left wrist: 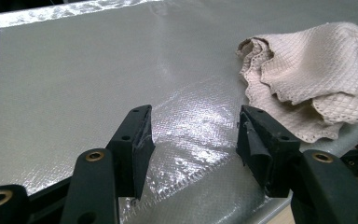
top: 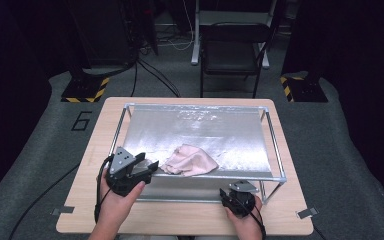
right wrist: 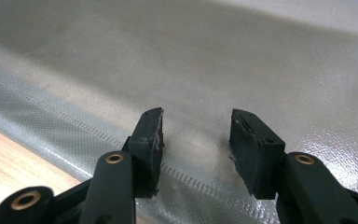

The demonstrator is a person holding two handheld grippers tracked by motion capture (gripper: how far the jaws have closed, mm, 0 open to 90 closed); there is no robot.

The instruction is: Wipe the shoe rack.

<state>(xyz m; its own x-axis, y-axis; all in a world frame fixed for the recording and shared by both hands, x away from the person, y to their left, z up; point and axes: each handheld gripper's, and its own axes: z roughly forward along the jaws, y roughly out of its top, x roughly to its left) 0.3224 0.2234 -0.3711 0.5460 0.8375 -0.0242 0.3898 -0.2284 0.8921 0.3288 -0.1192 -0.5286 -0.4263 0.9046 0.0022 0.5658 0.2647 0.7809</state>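
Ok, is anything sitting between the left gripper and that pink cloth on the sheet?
Nothing visible. The left gripper is open with nothing between its fingers, and only bare silver sheet lies between it and the crumpled pink cloth, which sits just beside it near the front rail.

Ahead of your tools stands a metal frame (top: 275, 145) on the wooden desk (top: 95, 150), with a silvery sheet (top: 200, 132) stretched across it. Beyond the desk, farther from your tools, you see a black folding chair (top: 232, 50), two yellow-and-black striped bases (top: 85, 90) and a grey floor mat (top: 30, 165) marked with a 6.
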